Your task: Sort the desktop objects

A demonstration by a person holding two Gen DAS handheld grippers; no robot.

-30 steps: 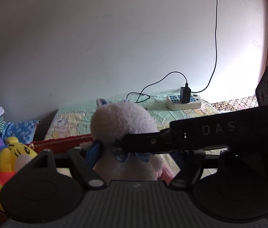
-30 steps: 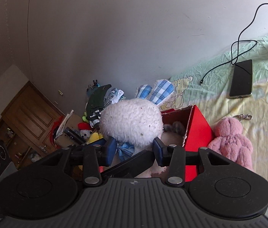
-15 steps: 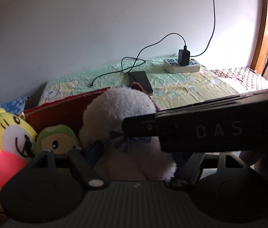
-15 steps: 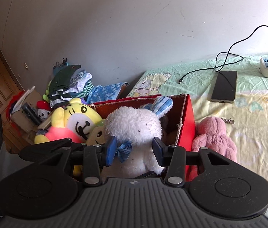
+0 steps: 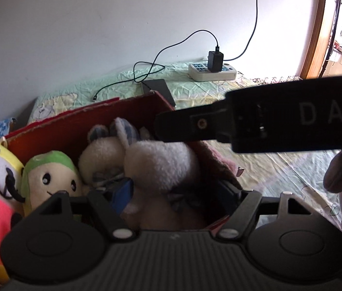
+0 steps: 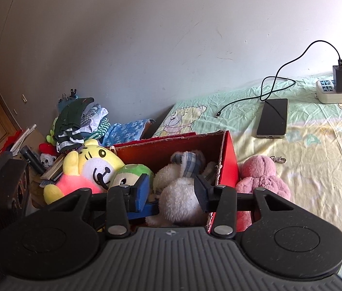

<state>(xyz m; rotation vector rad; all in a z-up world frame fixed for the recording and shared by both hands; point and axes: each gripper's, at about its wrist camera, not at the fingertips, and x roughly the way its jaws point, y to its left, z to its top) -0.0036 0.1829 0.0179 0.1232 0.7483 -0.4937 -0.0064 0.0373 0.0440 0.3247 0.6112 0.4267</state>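
Now that the white rabbit plush [image 6: 179, 200] has come down from mid-air into the red box [image 6: 228, 167] beside the green-capped doll [image 6: 132, 173], both my fingers — left [image 5: 178, 194] and right [image 6: 171, 191] — have spread apart, so this toy is sorted.

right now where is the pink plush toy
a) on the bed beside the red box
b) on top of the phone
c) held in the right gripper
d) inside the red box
a: the pink plush toy lies on the bedsheet just outside the wall of the red box, while the right gripper is around the white rabbit plush.
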